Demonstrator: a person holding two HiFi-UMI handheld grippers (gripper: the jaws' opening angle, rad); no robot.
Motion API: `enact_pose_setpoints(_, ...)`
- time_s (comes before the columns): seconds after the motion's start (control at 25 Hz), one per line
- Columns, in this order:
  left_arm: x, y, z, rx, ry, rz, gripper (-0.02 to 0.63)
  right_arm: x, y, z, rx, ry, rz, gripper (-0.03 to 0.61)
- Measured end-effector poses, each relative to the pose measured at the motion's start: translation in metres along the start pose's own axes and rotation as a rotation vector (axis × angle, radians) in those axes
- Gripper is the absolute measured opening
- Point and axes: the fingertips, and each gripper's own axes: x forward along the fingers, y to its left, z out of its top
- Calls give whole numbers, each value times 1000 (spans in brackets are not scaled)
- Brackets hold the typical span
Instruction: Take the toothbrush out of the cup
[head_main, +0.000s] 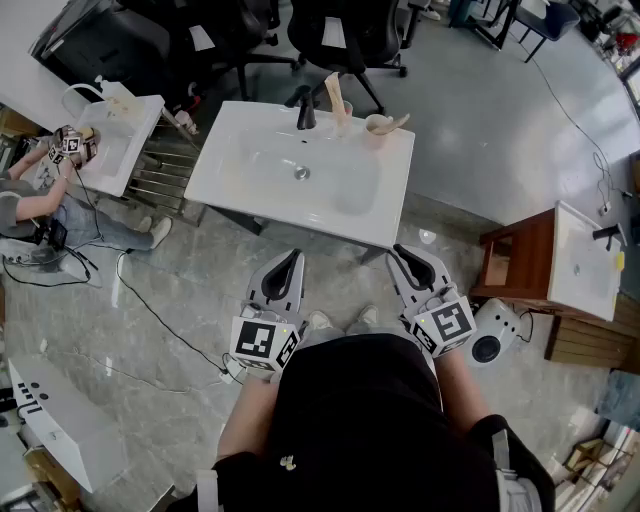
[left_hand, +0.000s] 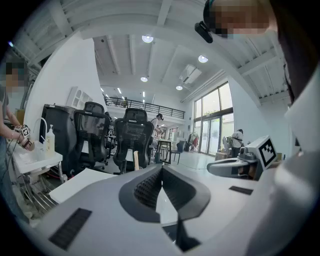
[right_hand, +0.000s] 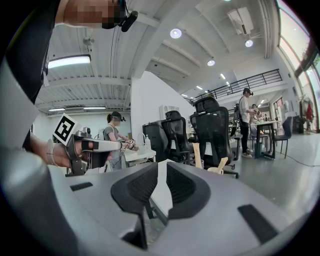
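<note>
Toothbrush (head_main: 332, 90) upright in clear cup (head_main: 344, 117), upper centre of frame, back edge of white basin (head_main: 228, 170) beside faucet (head_main: 305, 108). Left gripper (head_main: 294, 257) lower centre, jaws together, empty. Right gripper (head_main: 399, 250) beside it, jaws all but closed, empty. Both well short of cup.

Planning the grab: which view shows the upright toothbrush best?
The head view: the toothbrush stands in its clear cup at the back of the sink. Both gripper views show only its upper part, small and distant.
</note>
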Motion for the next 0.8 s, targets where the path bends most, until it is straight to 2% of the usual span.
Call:
enact_pose_setpoints(0.32,-17,17,-5,19,13,-2,23,14,26,3,-8,6,-15,67)
enact_pose_setpoints(0.44,-23,22,-3,1,3,-30,23,18,34,2,-10,13,-23,67)
enact_pose_setpoints(0.64,-34,30,-5,-32,0,-89,23,20,38,-4,71,4,-78,67)
enact_pose_setpoints(0.8,-38,45,-11,-51,5,-88,21,24,41,-12,97,4,-112,68)
